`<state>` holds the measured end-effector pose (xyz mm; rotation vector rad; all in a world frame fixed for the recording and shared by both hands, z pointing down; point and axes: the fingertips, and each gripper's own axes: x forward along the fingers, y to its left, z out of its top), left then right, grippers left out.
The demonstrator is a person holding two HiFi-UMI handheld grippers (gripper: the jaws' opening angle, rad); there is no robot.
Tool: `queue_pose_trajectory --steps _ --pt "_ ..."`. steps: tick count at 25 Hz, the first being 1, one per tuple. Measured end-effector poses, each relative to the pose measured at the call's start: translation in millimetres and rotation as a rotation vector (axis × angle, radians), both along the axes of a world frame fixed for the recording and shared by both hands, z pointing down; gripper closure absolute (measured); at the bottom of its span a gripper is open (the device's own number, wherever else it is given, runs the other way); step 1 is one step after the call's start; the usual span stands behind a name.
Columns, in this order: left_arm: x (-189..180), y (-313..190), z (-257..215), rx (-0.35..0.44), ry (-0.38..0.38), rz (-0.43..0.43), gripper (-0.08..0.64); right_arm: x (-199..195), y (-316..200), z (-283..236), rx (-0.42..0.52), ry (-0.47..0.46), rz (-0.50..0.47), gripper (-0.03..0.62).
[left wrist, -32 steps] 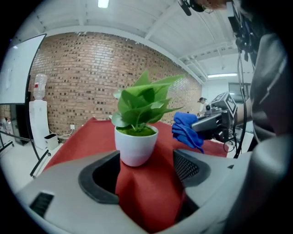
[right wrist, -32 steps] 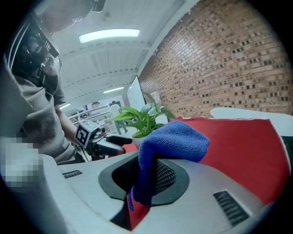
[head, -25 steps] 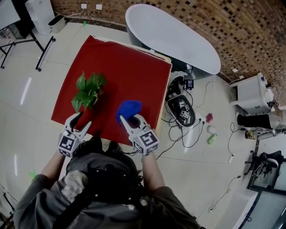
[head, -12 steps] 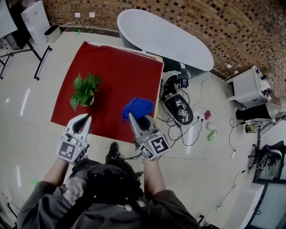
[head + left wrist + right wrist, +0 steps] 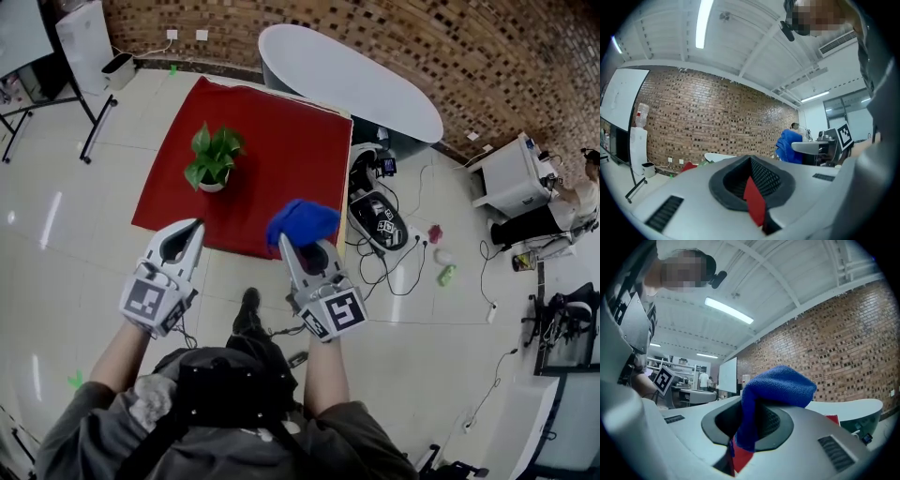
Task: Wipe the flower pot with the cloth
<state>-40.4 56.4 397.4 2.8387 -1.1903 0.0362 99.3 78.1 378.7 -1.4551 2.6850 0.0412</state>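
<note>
both of my arms reach forward from the body, roughly side by side. the left forearm (image 5: 110, 359) angles out to the left and the right forearm (image 5: 319, 373) runs almost straight ahead. each gripper points level, away from me and toward the table (image 5: 349, 127), with its marker cube turned up to the head camera.

the left gripper (image 5: 191, 226) hangs over the pale floor (image 5: 84, 234), just short of the near edge of the red cover (image 5: 291, 141). its own view shows the jaws pressed together with nothing between them, only a slice of the red cover showing past the pads.

the right gripper (image 5: 292, 246) sits a little further forward, its tips at the cover's near right corner. its jaws pinch the blue cloth (image 5: 302, 221): one fold runs down between the pads and the rest bunches up over the tips. from the left gripper view i can see that same blue bundle off to the right.

the flower pot (image 5: 213, 186), small and pale with a green plant (image 5: 214, 155) in it, stands upright on the left part of the red cover. it is ahead of the left gripper and well apart from both grippers; the cloth does not touch it.
</note>
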Motion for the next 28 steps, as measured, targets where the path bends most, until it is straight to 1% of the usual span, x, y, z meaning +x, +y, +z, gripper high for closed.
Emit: queue_pose_trajectory --steps 2,4,8,12,16,19,22,28 --pt "-15.1 28.2 -12.4 -0.002 0.001 0.012 0.535 -16.3 27.4 -13.4 0.018 -0.001 0.012 0.517" --pt "-32.3 57.5 -24.8 -0.008 0.018 0.036 0.535 -35.8 57.3 -24.5 0.03 0.002 0.022 0.517" --pt "-71.2 114.3 -52.8 -0.067 0.076 0.078 0.535 -79.3 117.1 -49.1 0.036 0.014 0.041 0.517" --pt "-94.2 166.8 -76.0 -0.061 0.074 0.102 0.535 -104.0 182.0 -69.3 0.036 0.033 0.08 0.517" --pt "-100.0 204.0 -82.4 -0.048 0.075 0.142 0.535 -109.7 228.9 -80.4 0.026 0.04 0.122 0.517" --pt "-98.1 225.5 -85.7 -0.067 0.095 0.164 0.535 -108.2 250.9 -84.5 0.024 0.048 0.154 0.517" --pt "-94.6 239.4 -89.2 -0.065 0.091 0.183 0.535 -107.8 265.9 -91.0 0.036 0.061 0.167 0.518" --pt "-80.9 254.3 -95.8 -0.032 0.074 0.178 0.535 -92.9 284.6 -95.4 0.045 0.06 0.173 0.517"
